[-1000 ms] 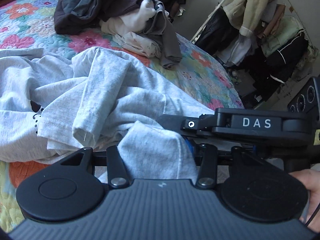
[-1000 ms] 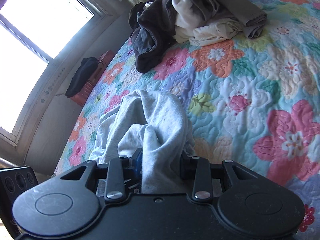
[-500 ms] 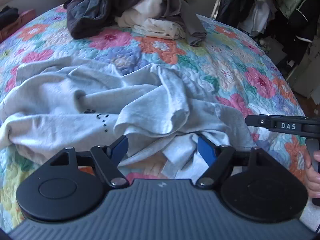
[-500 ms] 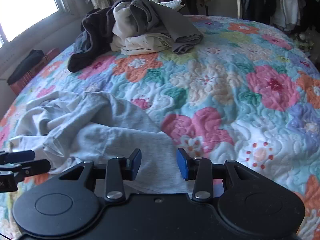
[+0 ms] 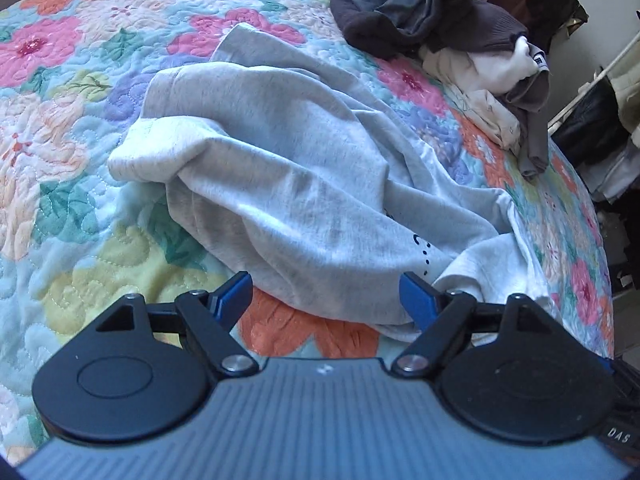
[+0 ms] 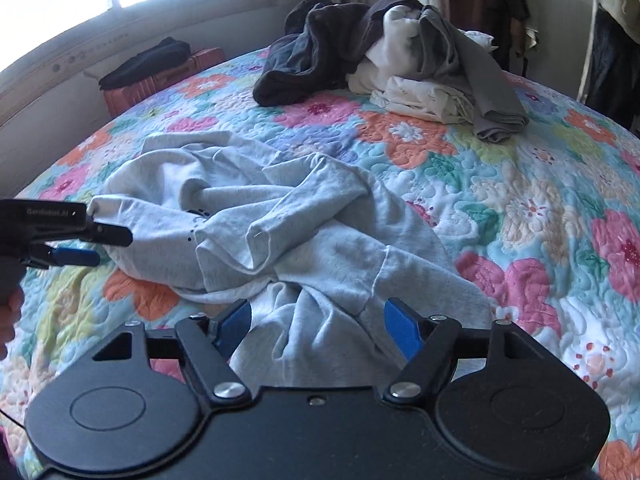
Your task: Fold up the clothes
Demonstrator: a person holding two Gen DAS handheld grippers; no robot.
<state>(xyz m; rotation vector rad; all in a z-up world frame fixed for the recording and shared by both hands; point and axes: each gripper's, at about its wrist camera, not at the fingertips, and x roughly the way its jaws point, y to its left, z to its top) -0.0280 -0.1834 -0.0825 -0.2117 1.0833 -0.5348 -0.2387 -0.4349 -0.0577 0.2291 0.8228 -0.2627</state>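
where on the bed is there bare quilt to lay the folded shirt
Bare quilt lies right of the grey shirt, running to the bed's right edge, in front of the clothes pile. Another bare patch lies left of the shirt in the left view. It is crowded at the far end under the pile and mid-bed under the shirt.

You can read "DAS" in white on a black part (image 5: 618, 434) at the near right corner of the left wrist view. The left gripper (image 6: 96, 247), seen at the left edge of the right wrist view, carries faint lettering on its black body, roughly "GenRobot.AI". The grey shirt (image 5: 304, 184) has small dark print, too small to read.
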